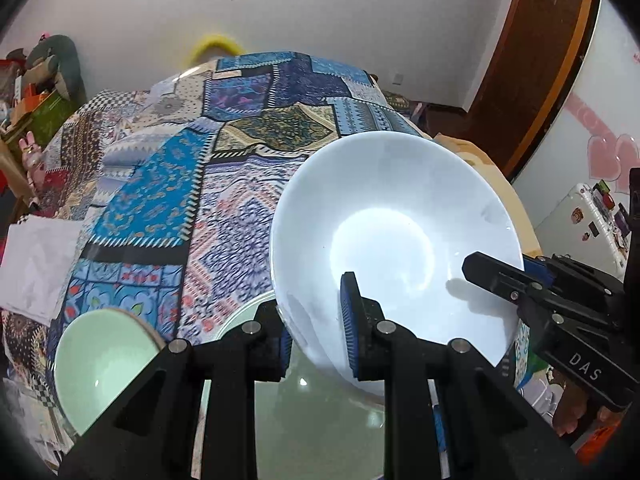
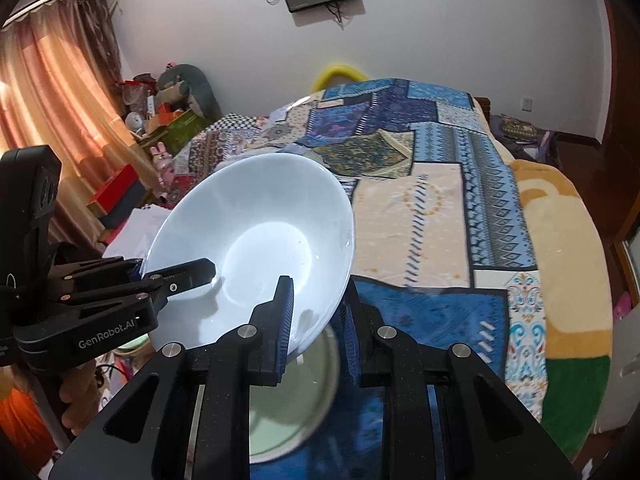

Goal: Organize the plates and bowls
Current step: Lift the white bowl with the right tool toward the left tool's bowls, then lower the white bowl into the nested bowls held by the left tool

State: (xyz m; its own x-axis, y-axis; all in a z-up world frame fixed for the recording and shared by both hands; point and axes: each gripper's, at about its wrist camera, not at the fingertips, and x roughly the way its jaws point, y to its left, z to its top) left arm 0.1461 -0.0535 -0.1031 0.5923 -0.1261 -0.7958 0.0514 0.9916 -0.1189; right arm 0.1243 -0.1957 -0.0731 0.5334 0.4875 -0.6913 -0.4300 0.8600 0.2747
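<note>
A large white bowl hangs tilted in the air above the patchwork-covered surface. My left gripper is shut on its near rim, with one blue pad inside the bowl and the other outside. My right gripper is shut on the white bowl at the opposite rim; from the left wrist it shows as the right gripper entering from the right. A pale green plate lies directly under the bowl. A small pale green bowl sits at the lower left.
White folded cloth or paper lies at the left edge of the cover. Boxes and soft toys crowd the far left by the curtain. A white suitcase stands at the right. A beige and green blanket covers the right side.
</note>
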